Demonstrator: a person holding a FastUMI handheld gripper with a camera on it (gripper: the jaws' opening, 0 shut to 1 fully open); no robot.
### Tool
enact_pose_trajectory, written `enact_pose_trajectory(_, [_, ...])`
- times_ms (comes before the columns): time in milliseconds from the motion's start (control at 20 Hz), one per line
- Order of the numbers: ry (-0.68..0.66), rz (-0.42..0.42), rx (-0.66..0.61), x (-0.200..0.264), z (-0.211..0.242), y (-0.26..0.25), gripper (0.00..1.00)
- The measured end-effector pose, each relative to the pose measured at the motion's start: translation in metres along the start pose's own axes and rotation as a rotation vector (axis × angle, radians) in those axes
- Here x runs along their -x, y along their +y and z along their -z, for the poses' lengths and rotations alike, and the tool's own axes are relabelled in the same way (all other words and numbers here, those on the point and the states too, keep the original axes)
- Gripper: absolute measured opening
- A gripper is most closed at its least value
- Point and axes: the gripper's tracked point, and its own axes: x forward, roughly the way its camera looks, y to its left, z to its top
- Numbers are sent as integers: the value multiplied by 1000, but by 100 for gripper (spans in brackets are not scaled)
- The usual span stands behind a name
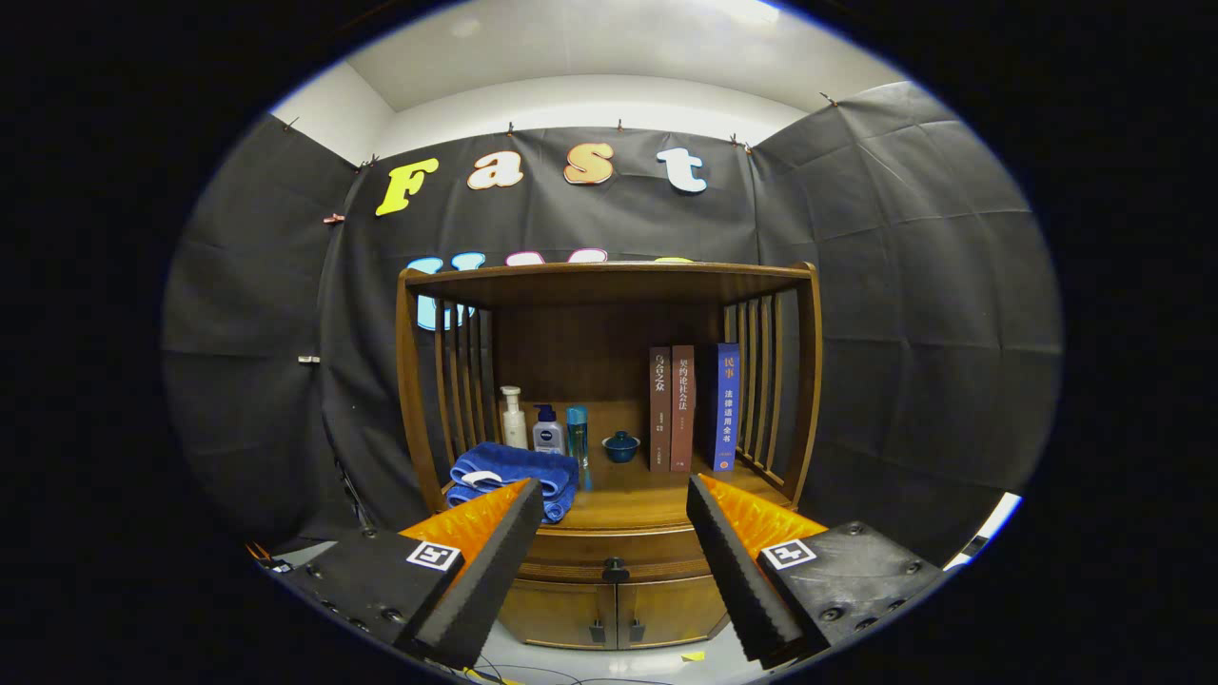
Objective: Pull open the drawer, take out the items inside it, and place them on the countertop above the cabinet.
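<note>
A wooden cabinet (609, 285) stands ahead against the booth wall. Its drawer (571, 550) is closed, and the dark knob (615, 570) shows between my fingers, some way beyond them. The countertop (636, 499) above the drawer carries a folded blue towel (514, 480), three bottles (544, 428), a small blue lidded bowl (620, 445) and three upright books (693, 407). My gripper (614, 499) is open, with a wide gap and nothing between the fingers.
Two lower cabinet doors (617, 614) with dark handles sit under the drawer. Slatted wooden sides (761, 390) and a top shelf enclose the countertop. Cables and a yellow scrap (693, 655) lie on the pale floor in front.
</note>
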Motion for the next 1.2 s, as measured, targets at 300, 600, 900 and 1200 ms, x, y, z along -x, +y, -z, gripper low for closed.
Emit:
enact_pose_trajectory(300, [-8, -4, 6, -1, -1, 4, 99])
enact_pose_trajectory(600, [1, -2, 2, -7, 4, 5, 99])
enact_pose_trajectory(900, [35, -21, 13, -27, 30, 12, 99])
enact_pose_trajectory(1200, [99, -23, 11, -65, 79, 9, 99])
